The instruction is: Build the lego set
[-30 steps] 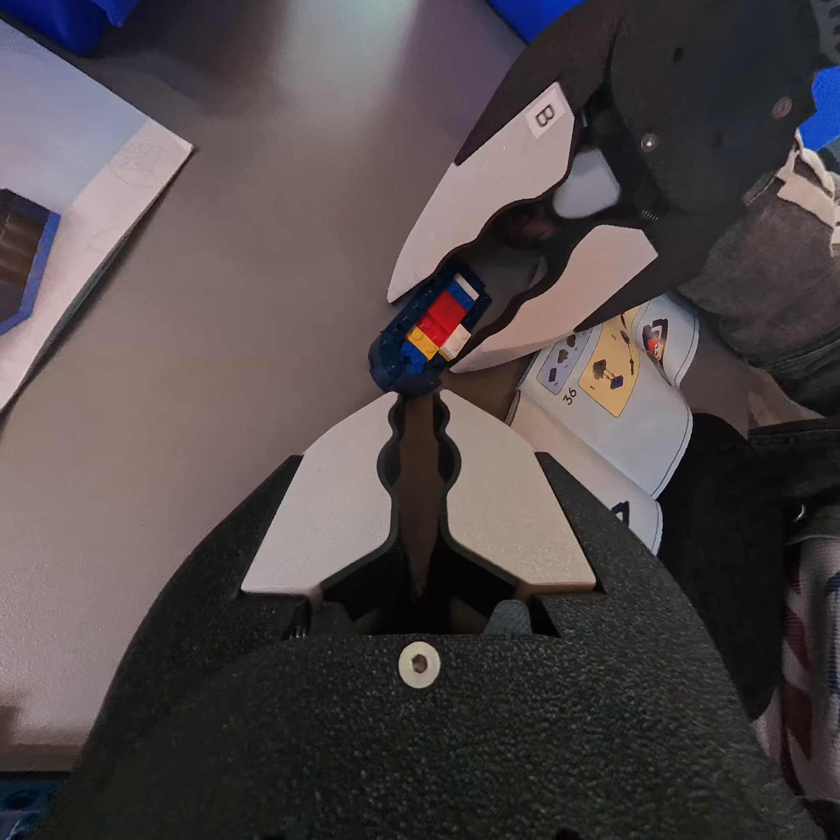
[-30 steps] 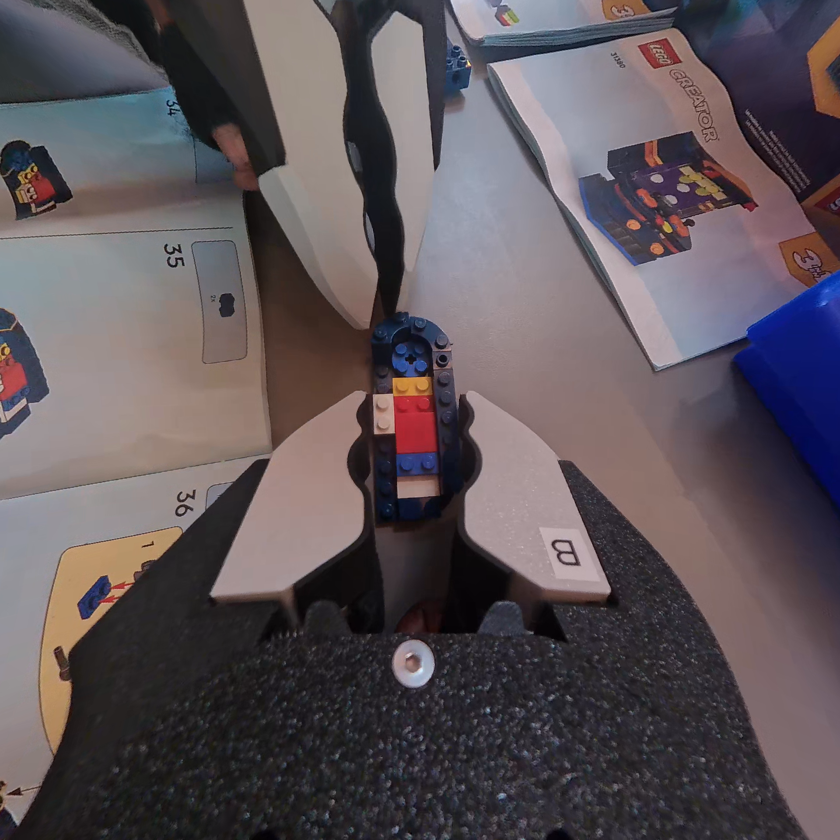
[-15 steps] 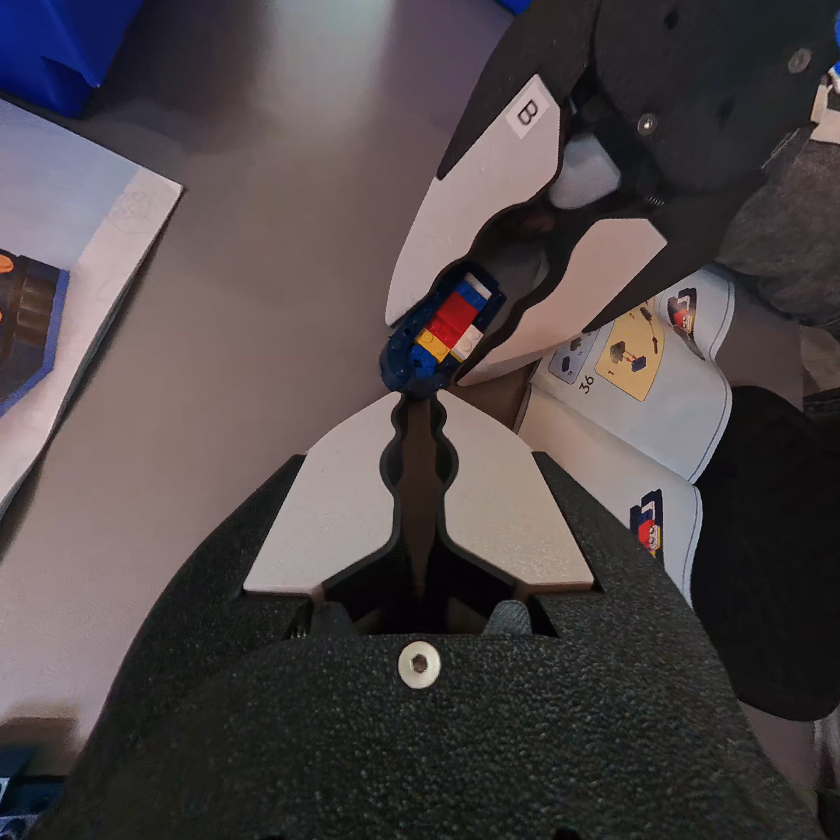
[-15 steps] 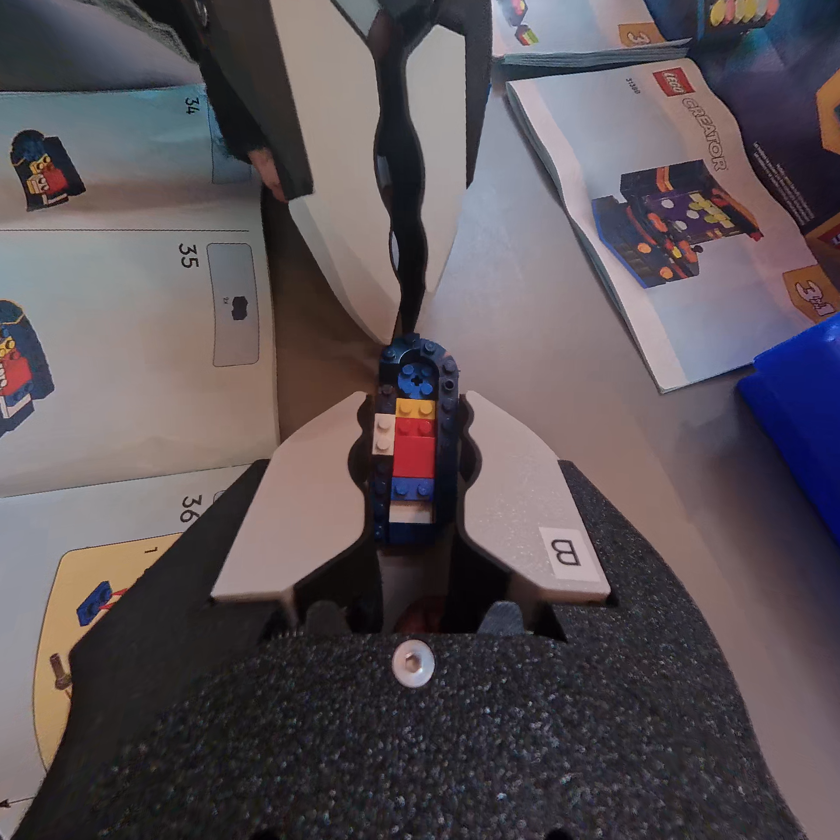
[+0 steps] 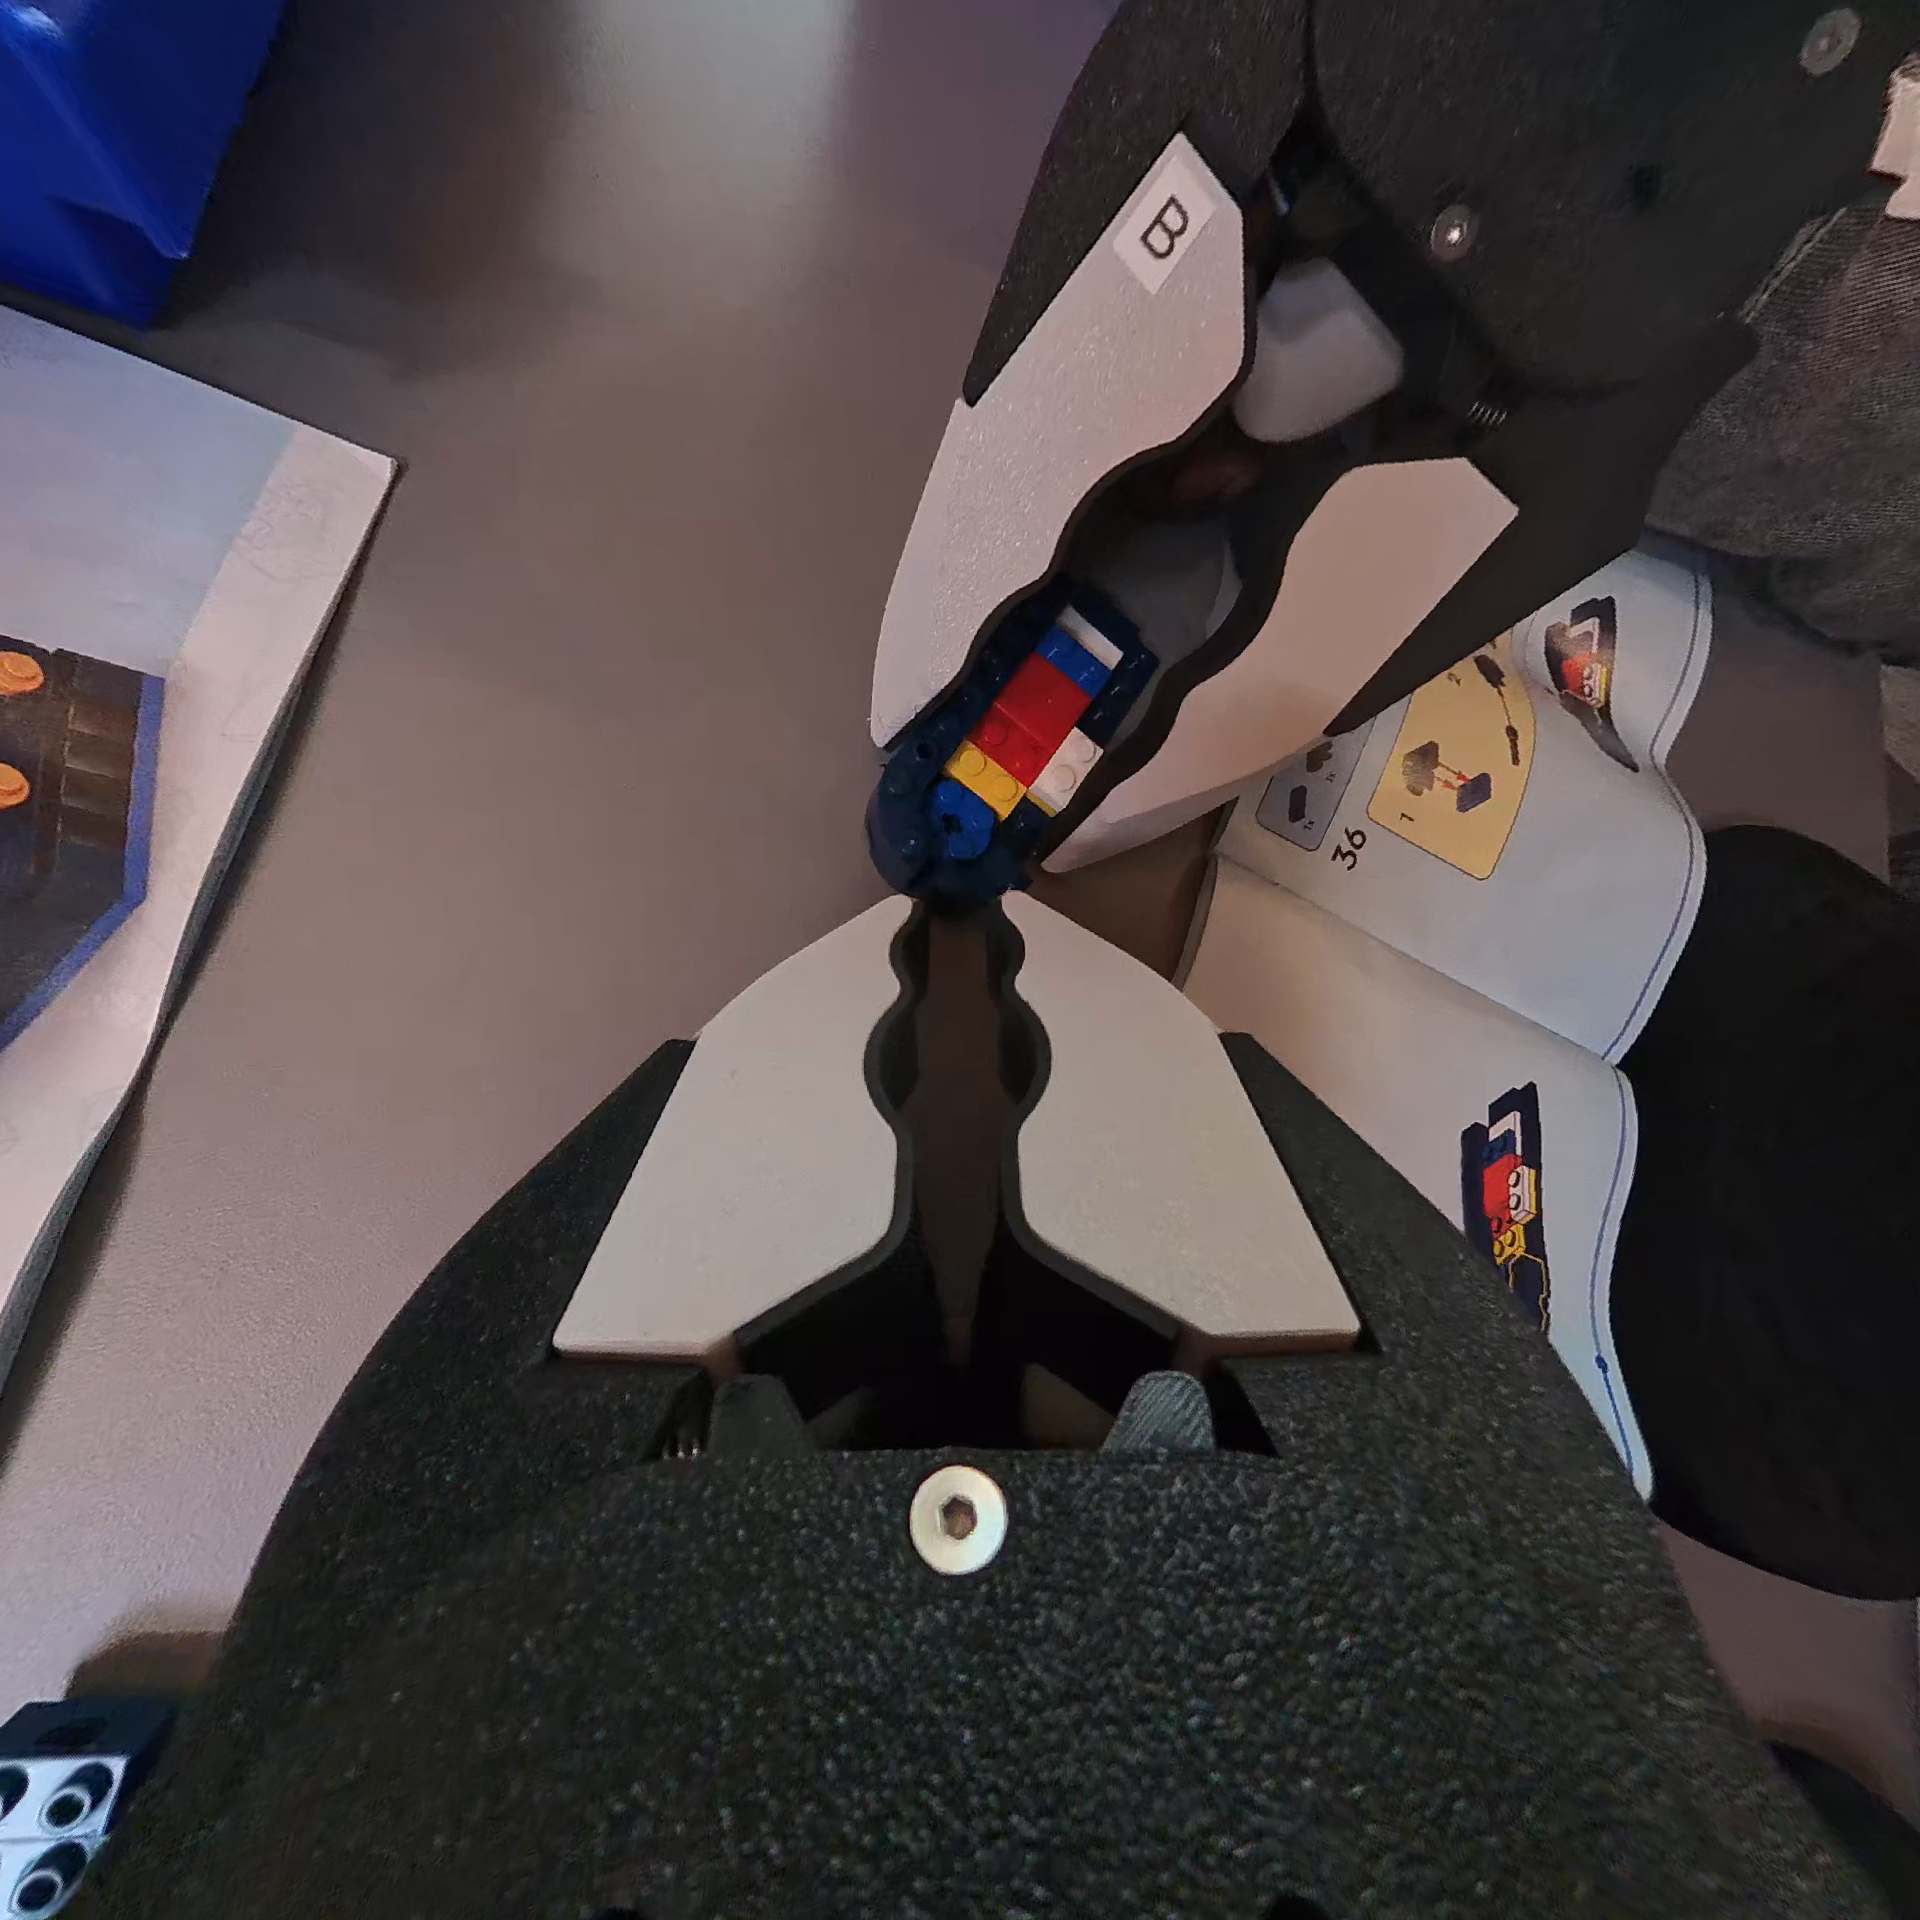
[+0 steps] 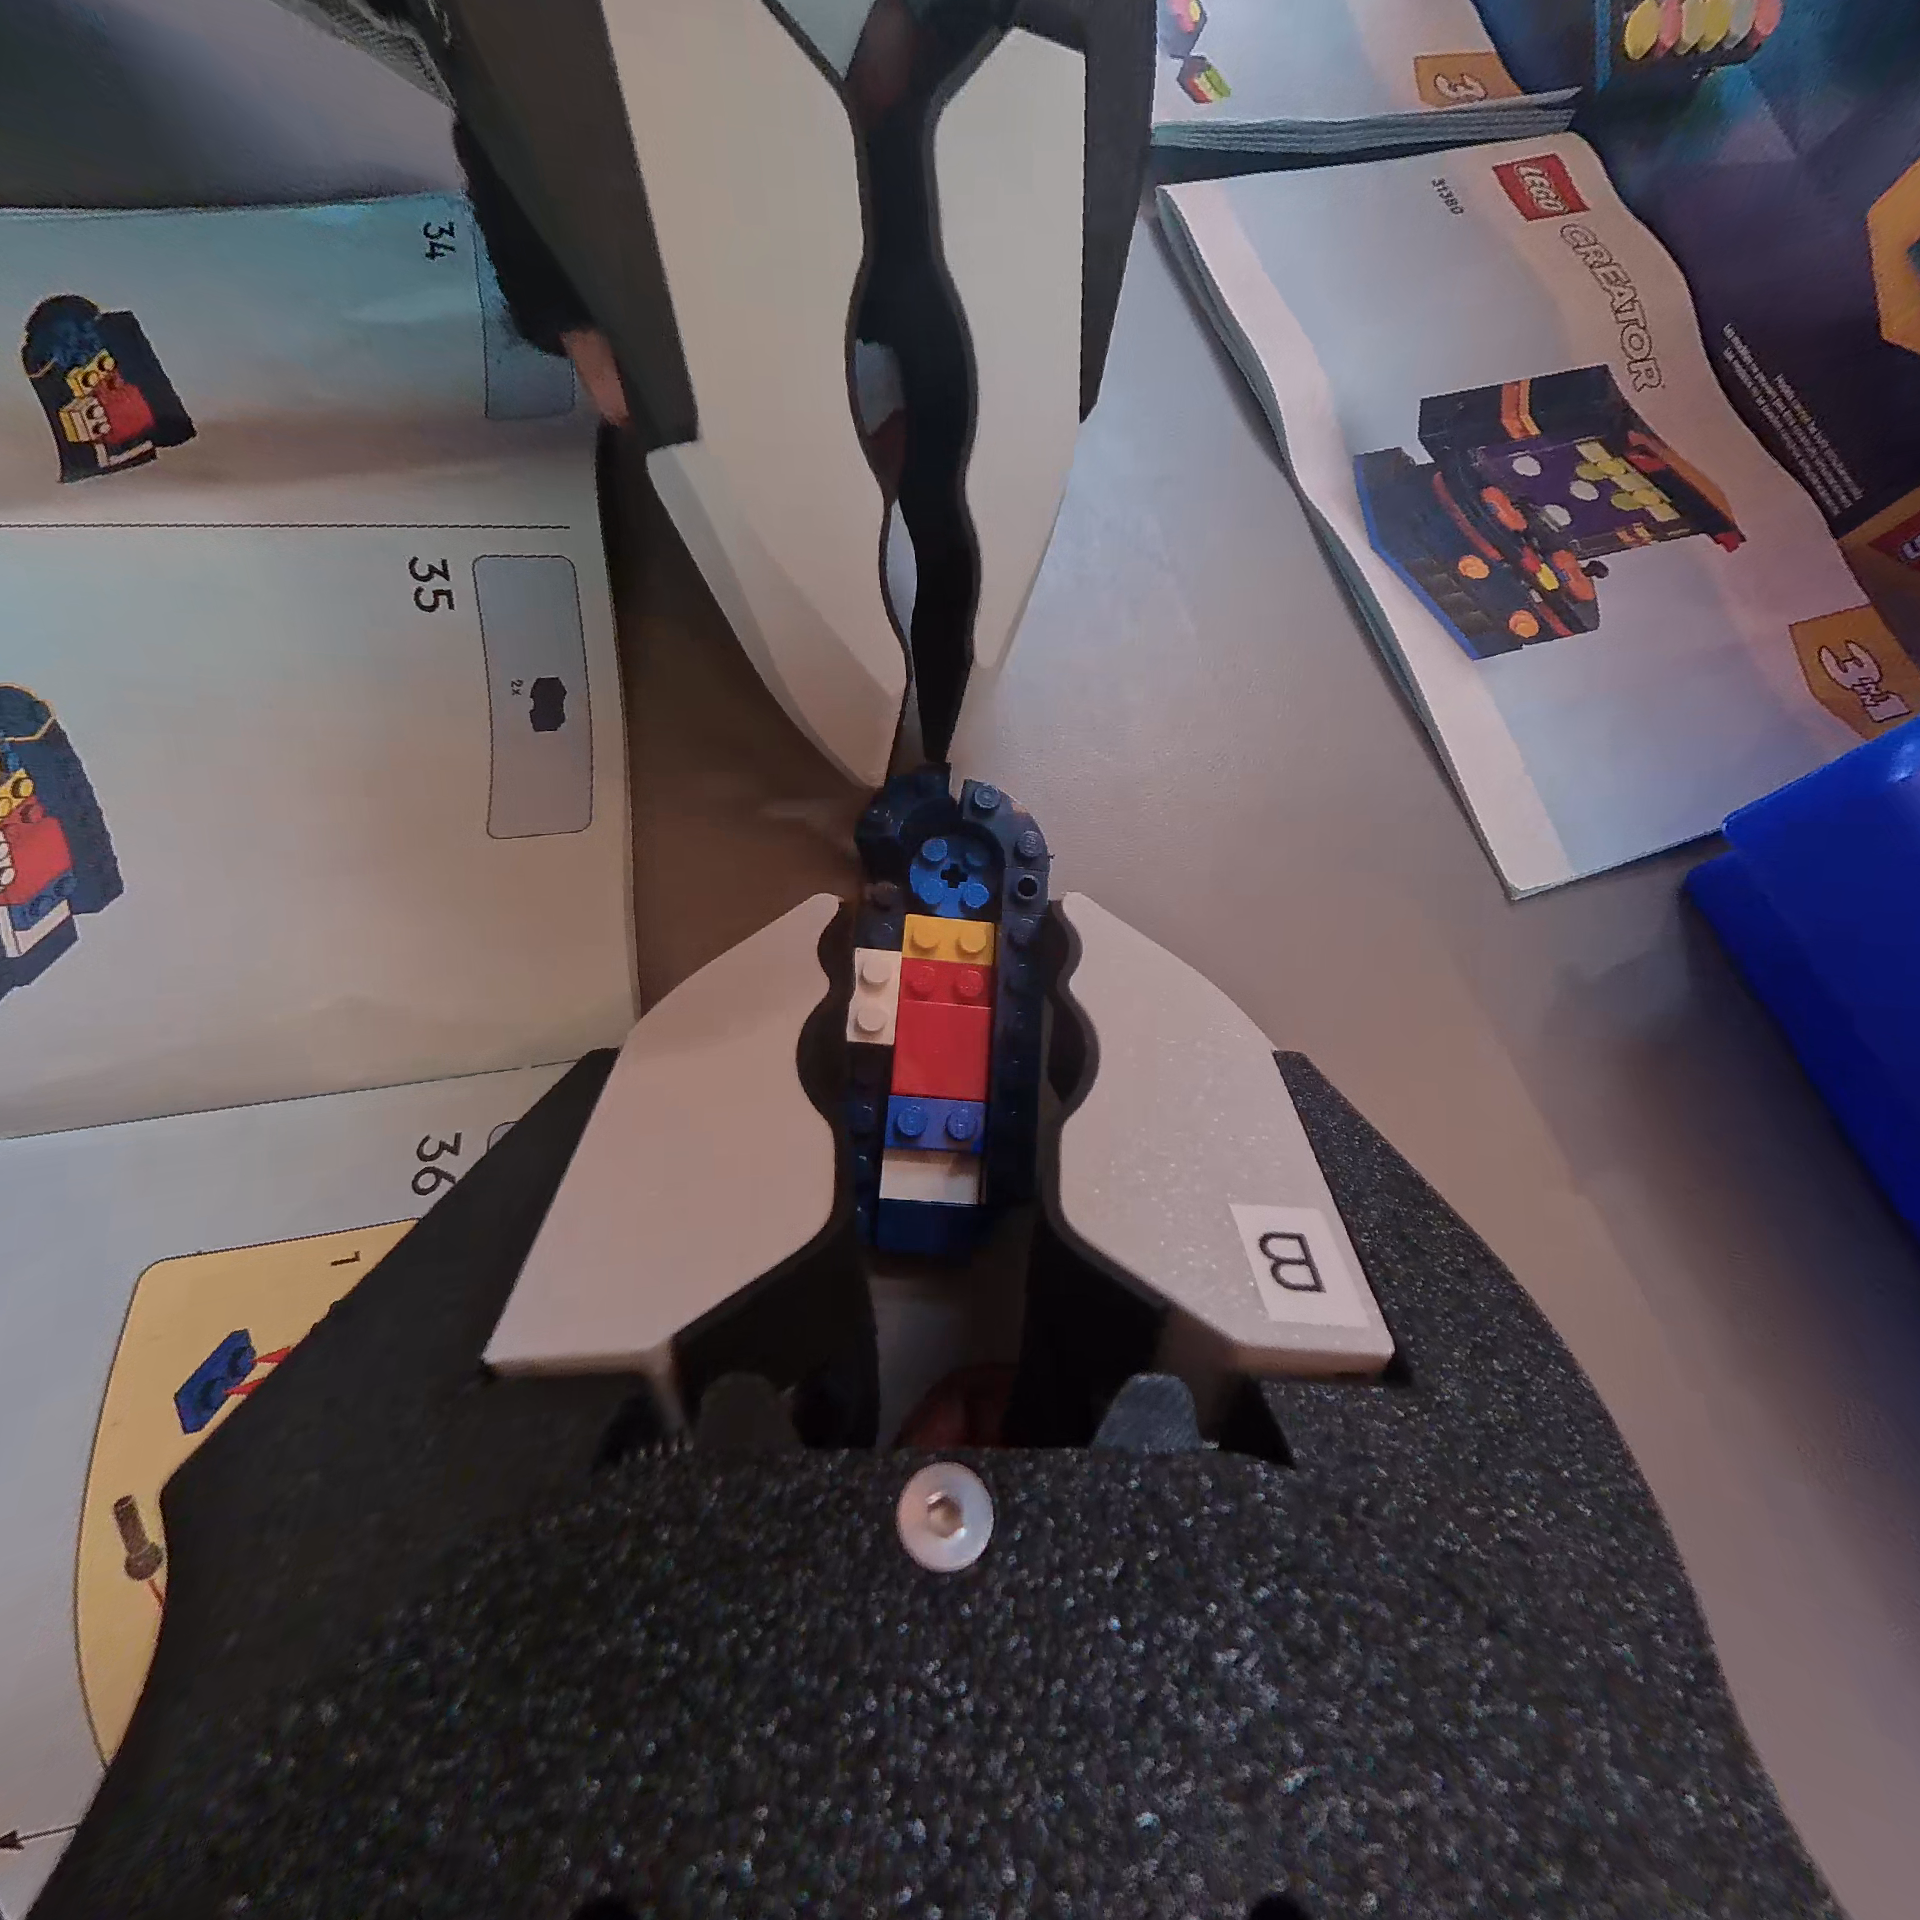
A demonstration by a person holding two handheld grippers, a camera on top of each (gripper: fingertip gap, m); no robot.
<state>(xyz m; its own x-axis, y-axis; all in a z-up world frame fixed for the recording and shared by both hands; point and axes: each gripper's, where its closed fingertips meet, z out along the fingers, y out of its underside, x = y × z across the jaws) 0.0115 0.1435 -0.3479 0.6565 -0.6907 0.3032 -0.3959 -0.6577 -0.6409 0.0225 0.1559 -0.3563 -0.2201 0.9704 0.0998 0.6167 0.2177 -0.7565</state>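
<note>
In the right wrist view the right gripper (image 6: 943, 1039) holds a small brick model (image 6: 940, 1023), dark blue at the edge with yellow, red, white and blue bricks on top; both pads press on its long sides, and its rounded end sticks out past the fingertips. Just in front of this rounded end stands the left gripper (image 6: 928, 743), coming from the far side with its fingers almost together. In the left wrist view the tips of the left gripper (image 5: 958, 914) are narrow and close on a small dark blue piece (image 5: 961, 883) at the rounded end of the model; I cannot tell for sure if this piece is separate or a part of the model. Both grippers are above a grey surface (image 6: 1247, 831). To the left of the right gripper lies an open instruction booklet (image 6: 260, 779) with pictures of building steps. Farther to the right lies a closed booklet (image 6: 1538, 499) with a picture of a dark purple model, and beside it, at the right edge, a blue container (image 6: 1829, 956). At the bottom left corner of the left wrist view there are a few loose bricks (image 5: 52, 1808), black and white
</note>
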